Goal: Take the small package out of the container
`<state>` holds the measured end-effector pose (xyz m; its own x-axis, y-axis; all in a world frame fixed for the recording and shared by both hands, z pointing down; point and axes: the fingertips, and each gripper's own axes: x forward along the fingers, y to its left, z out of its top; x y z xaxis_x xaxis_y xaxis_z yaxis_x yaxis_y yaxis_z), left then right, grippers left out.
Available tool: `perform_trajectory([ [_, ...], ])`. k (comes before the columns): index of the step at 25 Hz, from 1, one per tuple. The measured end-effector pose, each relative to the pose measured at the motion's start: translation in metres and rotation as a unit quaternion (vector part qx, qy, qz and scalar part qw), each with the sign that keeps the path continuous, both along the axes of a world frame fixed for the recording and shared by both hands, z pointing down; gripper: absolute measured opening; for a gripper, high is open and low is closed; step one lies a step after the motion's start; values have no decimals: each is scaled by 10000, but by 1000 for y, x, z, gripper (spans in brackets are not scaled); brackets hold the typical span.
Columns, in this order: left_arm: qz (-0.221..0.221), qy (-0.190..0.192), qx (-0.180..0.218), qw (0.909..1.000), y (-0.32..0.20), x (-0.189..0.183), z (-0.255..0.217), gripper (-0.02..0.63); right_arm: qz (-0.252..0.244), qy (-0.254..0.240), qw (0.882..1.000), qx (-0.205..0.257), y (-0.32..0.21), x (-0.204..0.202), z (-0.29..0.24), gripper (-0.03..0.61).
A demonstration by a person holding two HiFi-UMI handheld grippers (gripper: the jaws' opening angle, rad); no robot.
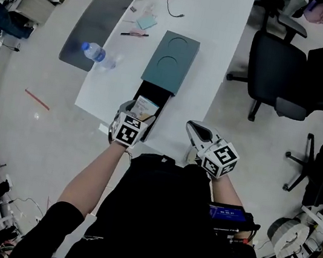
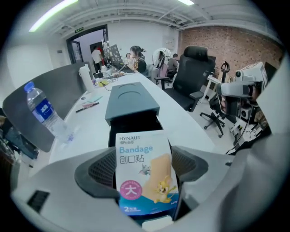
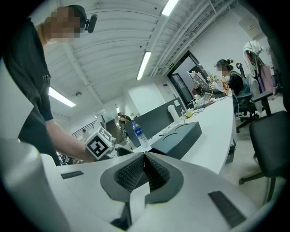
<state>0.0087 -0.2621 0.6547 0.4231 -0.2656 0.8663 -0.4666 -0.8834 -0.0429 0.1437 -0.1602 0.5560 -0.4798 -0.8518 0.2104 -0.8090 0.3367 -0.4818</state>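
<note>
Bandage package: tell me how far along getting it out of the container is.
Done: the container drawer stands open. In hand: the left gripper is shut on the bandage package. Left: carry it clear of the drawer. The right gripper is shut and empty.

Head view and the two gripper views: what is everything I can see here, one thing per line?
Table: one, white, long, stretching ahead of the person.
Container: one, grey-green box, on the table, black drawer pulled open.
Bandage package: one, white and blue, gripped in front of the open drawer.
Water bottle: one, clear with blue cap, at the table's left edge.
Pen: one, dark, on the table left of the container.
Office chair: one nearby, black, on the floor right of the table.
Left gripper: one, pale grey, closed on the package.
Right gripper: one, pale grey, jaws together, empty.
</note>
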Motion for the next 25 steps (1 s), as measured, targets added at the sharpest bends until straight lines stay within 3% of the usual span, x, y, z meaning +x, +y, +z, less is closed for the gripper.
perform_trajectory([
  [10, -610, 457, 829, 9936, 19, -1, -55, 382, -378, 65, 9989, 252, 26, 12, -10, 26],
  [25, -1203, 1262, 1102, 9785, 96, 3, -103, 382, -995, 93, 9942, 394, 70, 12, -17, 26],
])
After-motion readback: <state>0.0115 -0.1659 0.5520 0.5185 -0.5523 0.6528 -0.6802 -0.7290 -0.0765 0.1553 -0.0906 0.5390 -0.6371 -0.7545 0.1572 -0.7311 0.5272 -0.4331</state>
